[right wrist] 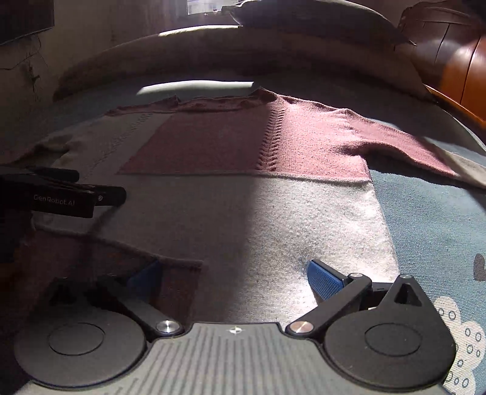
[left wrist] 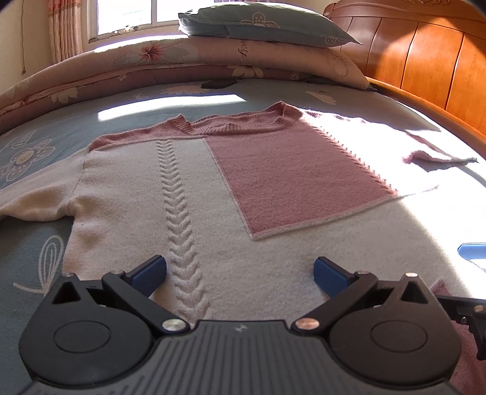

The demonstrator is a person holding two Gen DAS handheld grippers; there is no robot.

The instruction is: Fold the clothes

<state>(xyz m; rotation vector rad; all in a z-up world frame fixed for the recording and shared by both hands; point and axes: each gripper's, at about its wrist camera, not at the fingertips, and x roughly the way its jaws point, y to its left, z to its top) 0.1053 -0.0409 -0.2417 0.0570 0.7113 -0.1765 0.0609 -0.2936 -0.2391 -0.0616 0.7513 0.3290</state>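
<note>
A cream and pink knitted sweater [left wrist: 188, 188] lies flat on the bed, neck toward the pillows, with a cable pattern down its front. My left gripper [left wrist: 240, 275] hovers over its lower hem, jaws wide open, nothing between the blue pads. In the right wrist view the same sweater [right wrist: 273, 206] fills the middle, its pink sleeve [right wrist: 410, 152] stretched to the right. My right gripper [right wrist: 234, 279] stands open above the hem near a pink patch [right wrist: 179, 279]. The left gripper's body [right wrist: 60, 197] shows at the left edge there.
The sweater rests on a blue floral bedsheet [left wrist: 33, 152]. Folded quilts [left wrist: 182, 57] and a pillow [left wrist: 261, 24] are stacked at the far side. A wooden headboard [left wrist: 425, 60] rises at the right. A dark flat object [left wrist: 218, 83] lies by the quilts.
</note>
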